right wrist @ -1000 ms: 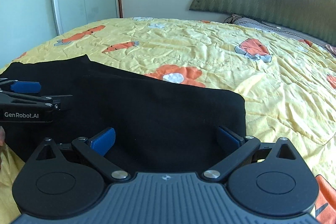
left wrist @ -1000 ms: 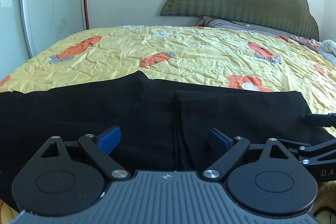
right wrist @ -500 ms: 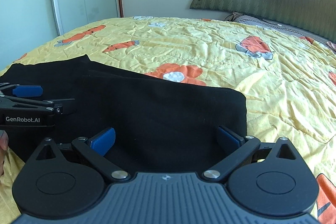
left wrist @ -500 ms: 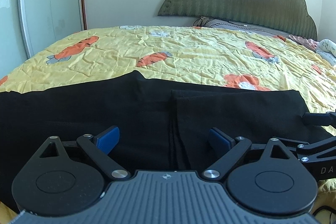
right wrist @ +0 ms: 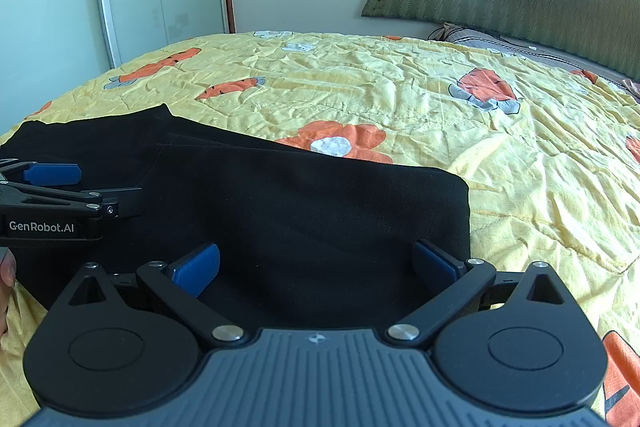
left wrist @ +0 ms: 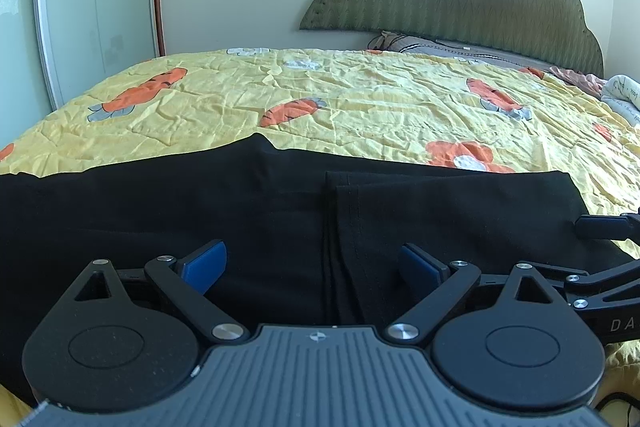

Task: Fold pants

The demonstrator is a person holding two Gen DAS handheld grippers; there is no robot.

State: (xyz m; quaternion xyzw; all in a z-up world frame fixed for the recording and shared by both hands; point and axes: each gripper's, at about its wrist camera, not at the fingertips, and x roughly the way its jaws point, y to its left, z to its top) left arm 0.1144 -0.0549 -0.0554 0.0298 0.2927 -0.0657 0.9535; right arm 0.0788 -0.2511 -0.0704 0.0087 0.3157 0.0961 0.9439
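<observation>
We hold both tongs low over the black pants (left wrist: 248, 211), which lie flat on the yellow bedspread (left wrist: 360, 99) with their long axis running from nine o'clock to three o'clock across our front. At the left, the left gripper (left wrist: 314, 263) hangs with its blue pads spread wide and nothing between them; the hem edge of the folded-over layer (left wrist: 340, 227) runs from its twelve o'clock straight down between the fingers. Moving right, the right gripper (right wrist: 316, 263) is likewise spread and empty, and the doubled part of the pants fills its view from nine o'clock to one o'clock, ending at a rounded corner (right wrist: 460, 187) near two o'clock. We judge the right tongs nearer that free end, the left nearer the hem, so the next fold probably travels along the long axis.
</observation>
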